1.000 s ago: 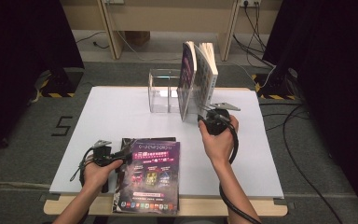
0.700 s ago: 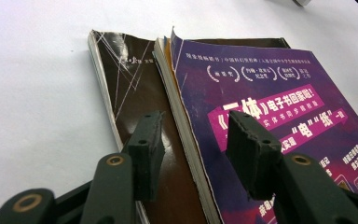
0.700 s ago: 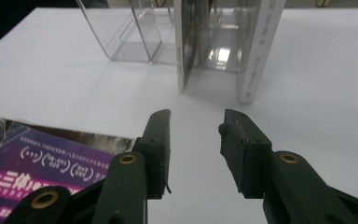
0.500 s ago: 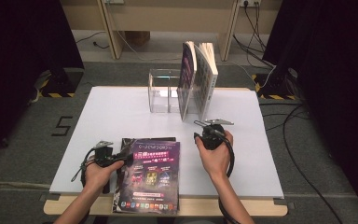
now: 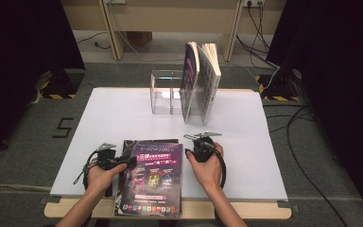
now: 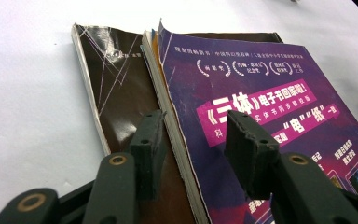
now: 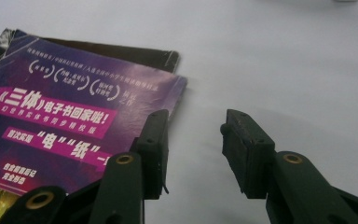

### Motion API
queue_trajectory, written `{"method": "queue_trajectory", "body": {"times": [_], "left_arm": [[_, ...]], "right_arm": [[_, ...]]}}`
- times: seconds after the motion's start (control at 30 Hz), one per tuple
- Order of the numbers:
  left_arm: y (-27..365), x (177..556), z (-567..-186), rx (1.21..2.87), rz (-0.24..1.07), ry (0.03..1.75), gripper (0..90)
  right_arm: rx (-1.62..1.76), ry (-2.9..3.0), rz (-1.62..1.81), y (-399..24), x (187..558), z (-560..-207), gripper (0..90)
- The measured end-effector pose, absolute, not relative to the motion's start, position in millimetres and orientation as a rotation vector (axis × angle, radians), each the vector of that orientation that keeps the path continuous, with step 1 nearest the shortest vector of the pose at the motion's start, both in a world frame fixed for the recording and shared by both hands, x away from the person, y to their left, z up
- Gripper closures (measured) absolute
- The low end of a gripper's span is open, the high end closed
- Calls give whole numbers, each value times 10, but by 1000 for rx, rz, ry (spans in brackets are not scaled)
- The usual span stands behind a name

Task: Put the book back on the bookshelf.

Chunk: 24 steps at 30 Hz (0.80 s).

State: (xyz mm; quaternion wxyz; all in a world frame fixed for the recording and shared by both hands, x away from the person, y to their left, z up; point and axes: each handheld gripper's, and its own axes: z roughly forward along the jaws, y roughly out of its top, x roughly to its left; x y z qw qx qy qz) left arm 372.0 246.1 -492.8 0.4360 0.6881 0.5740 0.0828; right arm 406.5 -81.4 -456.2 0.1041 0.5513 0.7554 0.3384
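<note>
Purple book [image 5: 152,176] lies flat on a dark book [image 6: 121,88] at the desk [image 5: 123,111] near edge. Left gripper [image 6: 193,140] jaws, just been closing, straddle its spine, not pressing. Right gripper [image 7: 193,140] jaws apart, empty, at its right edge. Two books [image 5: 201,80] already stand in the clear rack [image 5: 163,92]; lifting still left.

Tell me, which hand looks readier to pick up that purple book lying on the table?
Probably the left. The left gripper already has its fingers open astride the purple book's left edge. The right gripper is open too, but only one finger is over the book's right edge; the other is over bare table.
</note>
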Motion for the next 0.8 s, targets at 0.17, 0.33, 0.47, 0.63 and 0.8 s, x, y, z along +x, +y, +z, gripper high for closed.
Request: {"method": "queue_trajectory", "body": {"times": [0.17,0.33,0.47,0.63,0.8], "left_arm": [[2442,3714,-4930,1716,205,1425,568],[2431,3714,-4933,1717,197,1421,572],[2428,3714,-4933,1716,199,1419,573],[2419,3708,-4934,1714,205,1421,574],[2427,3709,-4932,1707,193,1432,572]], "right_arm": [[1619,2266,1003,-712,4051,-4623,599],[1618,2298,1009,-646,4037,-4649,593],[1620,2310,1016,-625,4035,-4682,591],[1631,2327,1020,-600,4008,-4728,588],[1629,2337,1038,-571,3985,-4758,582]]}}
